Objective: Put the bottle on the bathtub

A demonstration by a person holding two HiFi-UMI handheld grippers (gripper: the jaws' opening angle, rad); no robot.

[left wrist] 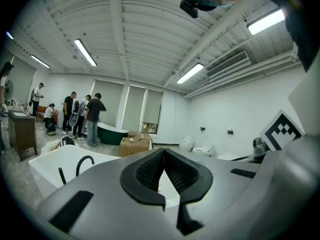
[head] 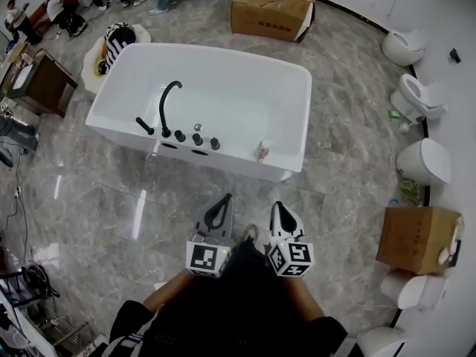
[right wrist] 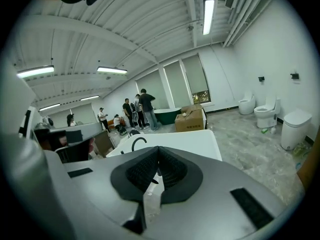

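While on bathtub (head: 223,50), bottle (head: 262,152) upright.

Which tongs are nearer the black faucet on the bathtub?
Left. The left tongs are held short of the bathtub near wall, down and right of the faucet; the right tongs are beside them, farther right.

A polished grey marble floor (head: 82,199) runs across the showroom. White toilets (head: 420,99) line the curved right wall, with a cardboard box (head: 416,238) among them and another box (head: 271,10) further off. A dark wooden cabinet (head: 44,80) stands at the left. Strip lights (left wrist: 85,52) glow on the ribbed white ceiling. Tall windows (left wrist: 135,109) fill the far wall, where people (left wrist: 92,114) stand.
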